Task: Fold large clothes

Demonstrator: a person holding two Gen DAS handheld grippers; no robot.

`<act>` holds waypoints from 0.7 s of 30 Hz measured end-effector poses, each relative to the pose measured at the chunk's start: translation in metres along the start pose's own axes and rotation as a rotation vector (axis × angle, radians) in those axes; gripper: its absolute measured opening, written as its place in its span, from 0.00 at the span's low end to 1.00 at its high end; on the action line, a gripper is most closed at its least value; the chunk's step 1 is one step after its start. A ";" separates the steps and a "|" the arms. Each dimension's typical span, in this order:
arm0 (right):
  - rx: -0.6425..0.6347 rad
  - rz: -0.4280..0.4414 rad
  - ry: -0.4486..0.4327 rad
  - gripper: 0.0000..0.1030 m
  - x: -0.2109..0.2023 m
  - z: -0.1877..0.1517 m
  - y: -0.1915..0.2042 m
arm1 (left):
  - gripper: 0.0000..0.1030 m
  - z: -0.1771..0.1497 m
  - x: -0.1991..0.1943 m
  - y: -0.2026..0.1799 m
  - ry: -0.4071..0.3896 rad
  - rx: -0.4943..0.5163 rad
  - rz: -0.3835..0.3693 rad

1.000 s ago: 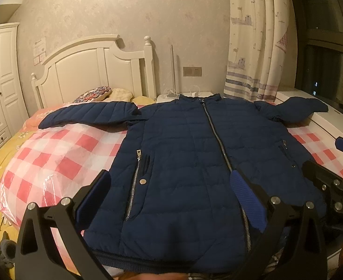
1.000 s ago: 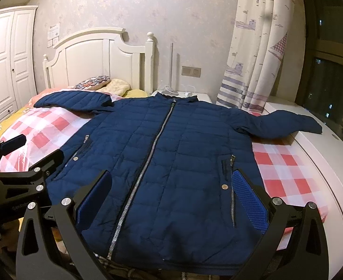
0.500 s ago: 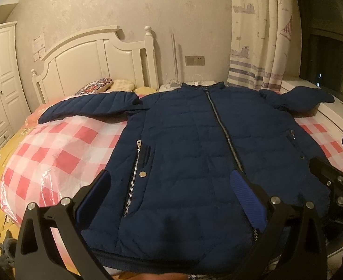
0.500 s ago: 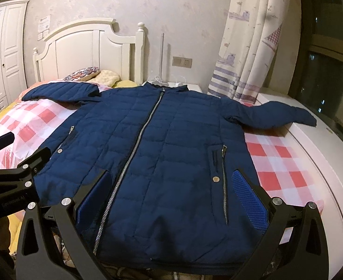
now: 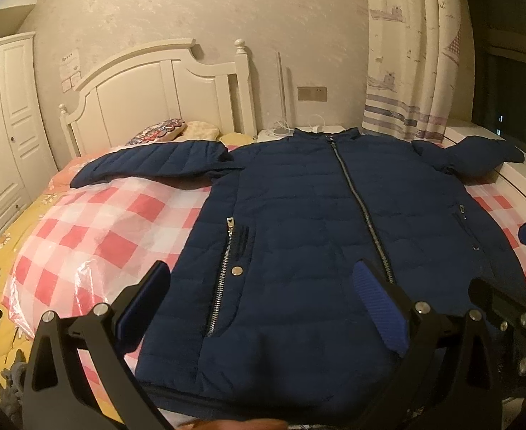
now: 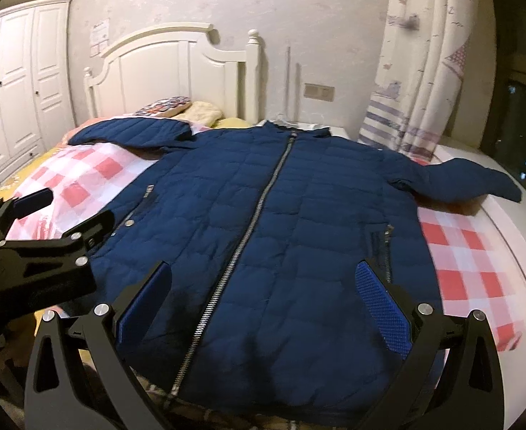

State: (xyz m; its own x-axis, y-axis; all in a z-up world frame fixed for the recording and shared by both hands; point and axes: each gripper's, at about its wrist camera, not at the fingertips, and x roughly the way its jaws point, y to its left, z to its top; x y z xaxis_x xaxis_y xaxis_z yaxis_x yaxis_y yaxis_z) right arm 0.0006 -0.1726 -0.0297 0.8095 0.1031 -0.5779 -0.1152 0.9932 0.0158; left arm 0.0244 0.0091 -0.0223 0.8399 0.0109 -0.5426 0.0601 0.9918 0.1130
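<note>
A dark blue quilted jacket point(image 5: 298, 222) lies flat on the bed, front up and zipped, collar toward the headboard, both sleeves spread out to the sides. The same jacket point(image 6: 280, 222) fills the right wrist view. My left gripper point(image 5: 261, 286) hovers open above the jacket's hem on its left half, nothing between its blue pads. My right gripper point(image 6: 263, 286) hovers open above the hem near the zipper, also holding nothing. Each gripper shows at the edge of the other's view: the right gripper point(image 5: 506, 279) and the left gripper point(image 6: 66, 211).
A red-and-white checked cover point(image 5: 94, 229) under clear plastic lies beneath the jacket. White headboard point(image 5: 162, 86) and pillows point(image 5: 159, 132) at the far end. White wardrobe point(image 5: 1, 125) at left, curtain point(image 5: 406, 53) and white ledge point(image 6: 513, 233) at right.
Both grippers have shifted slightly over the jacket's hem, the right view swinging leftward so the zipper is nearer its centre. Both stay open; the jacket has not moved.
</note>
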 end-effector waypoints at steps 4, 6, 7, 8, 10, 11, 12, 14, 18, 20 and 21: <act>-0.016 0.042 0.000 0.96 -0.003 -0.001 0.006 | 0.98 0.003 -0.002 -0.001 -0.007 0.005 0.005; -0.019 0.042 0.001 0.96 -0.003 -0.001 0.007 | 0.98 0.003 -0.001 -0.002 -0.008 0.011 0.012; -0.016 0.043 0.005 0.96 -0.002 -0.001 0.006 | 0.98 0.003 0.001 -0.004 -0.002 0.016 0.012; -0.012 0.044 0.010 0.96 -0.001 -0.001 0.004 | 0.98 0.002 0.002 -0.005 0.003 0.020 0.012; -0.001 0.054 0.018 0.96 0.002 -0.002 0.003 | 0.98 0.003 0.006 -0.006 0.014 0.024 0.012; 0.005 0.060 0.023 0.96 0.004 -0.002 0.002 | 0.98 0.003 0.007 -0.007 0.017 0.026 0.014; 0.009 0.064 0.027 0.96 0.007 -0.002 0.001 | 0.98 0.004 0.009 -0.008 0.019 0.029 0.017; 0.018 0.070 0.033 0.96 0.010 -0.003 0.000 | 0.98 0.005 0.013 -0.009 0.022 0.033 0.023; 0.030 0.077 0.046 0.96 0.020 -0.002 -0.004 | 0.98 0.010 0.022 -0.011 0.037 0.036 0.029; 0.039 0.083 0.051 0.96 0.024 -0.001 -0.006 | 0.98 0.011 0.025 -0.012 0.041 0.038 0.032; 0.044 0.088 0.055 0.96 0.026 0.000 -0.007 | 0.98 0.013 0.028 -0.013 0.045 0.041 0.034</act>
State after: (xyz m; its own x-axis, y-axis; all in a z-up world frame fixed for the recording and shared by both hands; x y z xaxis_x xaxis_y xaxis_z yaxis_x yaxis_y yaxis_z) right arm 0.0225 -0.1770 -0.0447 0.7647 0.1881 -0.6164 -0.1581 0.9820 0.1036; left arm 0.0541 -0.0053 -0.0284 0.8169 0.0508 -0.5745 0.0548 0.9848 0.1649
